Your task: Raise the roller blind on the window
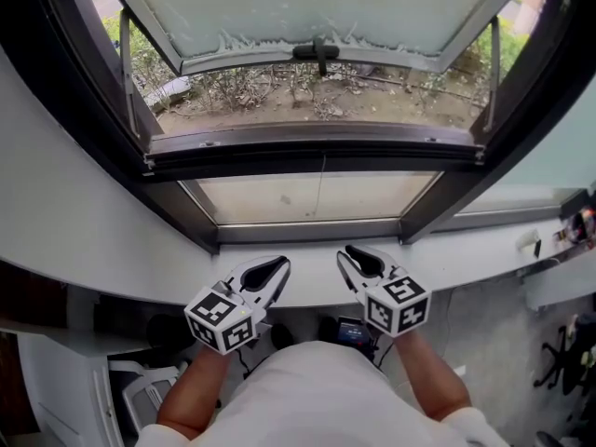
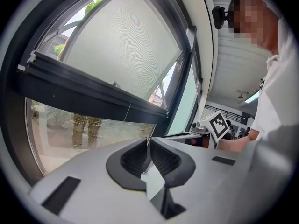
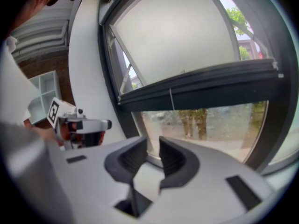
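Both grippers low by the sill, cord straight ahead.
My left gripper, at 7 o'clock, has its jaws pressed together. My right gripper, at 5 o'clock, has them apart and empty. The blind's pull cord hangs at 12 o'clock from the dark crossbar.

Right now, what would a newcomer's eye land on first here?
The pale window pane swung outward at the top, bare ground beneath. Across the middle runs the dark window frame, a thin cord hanging from it. Lowest, the left tool, shut, and right tool, open, hover beside the white sill.
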`<move>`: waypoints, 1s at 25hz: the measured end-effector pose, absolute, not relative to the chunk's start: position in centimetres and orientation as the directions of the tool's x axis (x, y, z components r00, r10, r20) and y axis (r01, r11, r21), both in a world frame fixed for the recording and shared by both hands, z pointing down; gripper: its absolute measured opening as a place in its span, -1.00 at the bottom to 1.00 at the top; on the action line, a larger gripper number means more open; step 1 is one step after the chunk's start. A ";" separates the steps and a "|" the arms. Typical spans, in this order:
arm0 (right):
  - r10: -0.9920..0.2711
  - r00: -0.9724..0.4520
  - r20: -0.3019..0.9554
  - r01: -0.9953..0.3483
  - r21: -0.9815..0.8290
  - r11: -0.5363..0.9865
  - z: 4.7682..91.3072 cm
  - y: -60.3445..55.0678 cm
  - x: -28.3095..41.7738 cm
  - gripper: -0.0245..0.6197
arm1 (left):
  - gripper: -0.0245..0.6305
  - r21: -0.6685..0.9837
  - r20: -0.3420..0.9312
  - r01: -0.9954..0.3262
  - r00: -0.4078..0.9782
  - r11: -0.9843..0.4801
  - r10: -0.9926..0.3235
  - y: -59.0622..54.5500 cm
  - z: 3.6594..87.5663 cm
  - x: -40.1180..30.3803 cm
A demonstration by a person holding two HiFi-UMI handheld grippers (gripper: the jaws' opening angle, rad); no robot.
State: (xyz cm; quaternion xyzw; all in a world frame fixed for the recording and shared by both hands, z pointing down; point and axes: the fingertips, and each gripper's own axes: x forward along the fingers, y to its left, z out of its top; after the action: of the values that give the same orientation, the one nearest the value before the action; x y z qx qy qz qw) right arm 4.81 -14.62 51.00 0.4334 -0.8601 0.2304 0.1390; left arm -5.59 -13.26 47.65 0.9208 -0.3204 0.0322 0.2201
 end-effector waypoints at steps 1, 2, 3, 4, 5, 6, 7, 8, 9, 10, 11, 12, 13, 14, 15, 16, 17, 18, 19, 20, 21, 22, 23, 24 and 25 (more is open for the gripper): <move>-0.680 -0.587 0.439 -0.808 -0.273 0.522 51.0 -14.8 4.9 -0.70 | -0.85 0.377 0.201 -0.606 0.792 -0.700 -0.577 -13.5 47.5 -5.5; -0.679 -0.589 0.439 -0.807 -0.269 0.526 50.9 -15.0 5.0 -0.70 | -0.85 0.369 0.202 -0.608 0.791 -0.703 -0.578 -13.7 47.4 -5.4; -0.678 -0.590 0.439 -0.805 -0.264 0.530 50.9 -15.2 5.1 -0.70 | -0.85 0.362 0.203 -0.610 0.790 -0.705 -0.579 -14.0 47.2 -5.3; -0.677 -0.592 0.438 -0.804 -0.259 0.535 50.8 -15.4 5.2 -0.70 | -0.85 0.355 0.204 -0.613 0.788 -0.706 -0.581 -14.2 47.1 -5.2; -0.677 -0.593 0.437 -0.803 -0.251 0.541 50.6 -15.6 5.2 -0.70 | -0.85 0.347 0.205 -0.616 0.786 -0.707 -0.584 -14.4 47.0 -5.1; -0.677 -0.593 0.435 -0.801 -0.239 0.549 50.5 -15.8 5.3 -0.70 | -0.85 0.337 0.207 -0.620 0.783 -0.709 -0.586 -14.7 46.8 -5.1; -0.679 -0.593 0.434 -0.800 -0.221 0.557 50.2 -16.2 5.3 -0.70 | -0.85 0.322 0.209 -0.624 0.780 -0.712 -0.589 -15.1 46.6 -5.1; -0.682 -0.590 0.432 -0.800 -0.198 0.567 49.9 -16.7 5.4 -0.70 | -0.85 0.303 0.211 -0.628 0.778 -0.717 -0.592 -15.5 46.4 -5.1; -0.686 -0.586 0.431 -0.800 -0.171 0.575 49.6 -17.2 5.6 -0.70 | -0.85 0.281 0.211 -0.632 0.775 -0.723 -0.595 -16.0 46.1 -5.1; -0.692 -0.580 0.430 -0.801 -0.144 0.581 49.3 -17.8 5.7 -0.70 | -0.85 0.257 0.211 -0.635 0.772 -0.728 -0.599 -16.6 45.7 -5.1; -0.697 -0.574 0.429 -0.801 -0.120 0.586 49.0 -18.4 5.9 -0.70 | -0.85 0.231 0.210 -0.640 0.769 -0.733 -0.604 -17.2 45.3 -5.1; -0.702 -0.569 0.427 -0.802 -0.099 0.589 48.6 -18.9 6.0 -0.69 | -0.85 0.206 0.209 -0.644 0.764 -0.737 -0.610 -17.8 44.9 -5.2; -0.706 -0.566 0.425 -0.801 -0.082 0.592 48.3 -19.5 6.2 -0.70 | -0.84 0.181 0.209 -0.649 0.760 -0.739 -0.616 -18.4 44.5 -5.2; -0.710 -0.563 0.423 -0.801 -0.067 0.595 48.0 -20.0 6.3 -0.70 | -0.83 0.159 0.210 -0.653 0.755 -0.741 -0.621 -19.0 44.2 -5.3; -0.713 -0.561 0.421 -0.800 -0.055 0.597 47.7 -20.5 6.4 -0.70 | -0.82 0.139 0.211 -0.656 0.752 -0.742 -0.625 -19.5 43.9 -5.3; -0.716 -0.559 0.418 -0.801 -0.047 0.597 47.4 -21.0 6.6 -0.70 | -0.82 0.122 0.213 -0.659 0.748 -0.743 -0.629 -20.0 43.6 -5.2; -0.720 -0.556 0.415 -0.802 -0.041 0.595 47.2 -21.5 6.7 -0.70 | -0.81 0.108 0.214 -0.661 0.745 -0.743 -0.631 -20.5 43.4 -5.1; -0.725 -0.553 0.411 -0.805 -0.037 0.592 46.9 -21.9 6.9 -0.70 | -0.81 0.097 0.216 -0.662 0.743 -0.743 -0.634 -20.9 43.1 -5.0; -0.730 -0.549 0.407 -0.807 -0.033 0.589 46.6 -22.4 7.1 -0.70 | -0.80 0.088 0.217 -0.663 0.741 -0.744 -0.635 -21.3 43.0 -4.9; -0.734 -0.546 0.404 -0.809 -0.028 0.587 46.4 -22.7 7.2 -0.69 | -0.80 0.082 0.218 -0.663 0.740 -0.744 -0.636 -21.6 42.9 -4.8; -0.737 -0.543 0.402 -0.811 -0.023 0.585 46.2 -23.1 7.3 -0.69 | -0.80 0.077 0.219 -0.663 0.739 -0.744 -0.636 -21.9 42.8 -4.7; -0.740 -0.540 0.401 -0.812 -0.017 0.584 46.0 -23.4 7.4 -0.70 | -0.80 0.072 0.222 -0.664 0.738 -0.744 -0.637 -22.2 42.8 -4.7; -0.742 -0.538 0.401 -0.812 -0.009 0.583 45.9 -23.7 7.5 -0.70 | -0.80 0.066 0.225 -0.664 0.737 -0.745 -0.637 -22.5 42.8 -4.6; -0.744 -0.534 0.402 -0.812 0.001 0.584 45.7 -24.0 7.5 -0.70 | -0.80 0.058 0.230 -0.664 0.736 -0.746 -0.637 -22.7 42.8 -4.5; -0.746 -0.530 0.403 -0.811 0.014 0.584 45.6 -24.3 7.6 -0.70 | -0.79 0.048 0.236 -0.664 0.734 -0.747 -0.637 -23.0 42.9 -4.4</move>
State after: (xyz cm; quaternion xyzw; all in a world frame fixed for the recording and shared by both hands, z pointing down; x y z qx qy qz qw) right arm 7.60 -24.31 45.62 0.4474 -0.8702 0.0877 0.1867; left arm -4.43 -22.98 42.87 0.9288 -0.3501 0.1025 0.0645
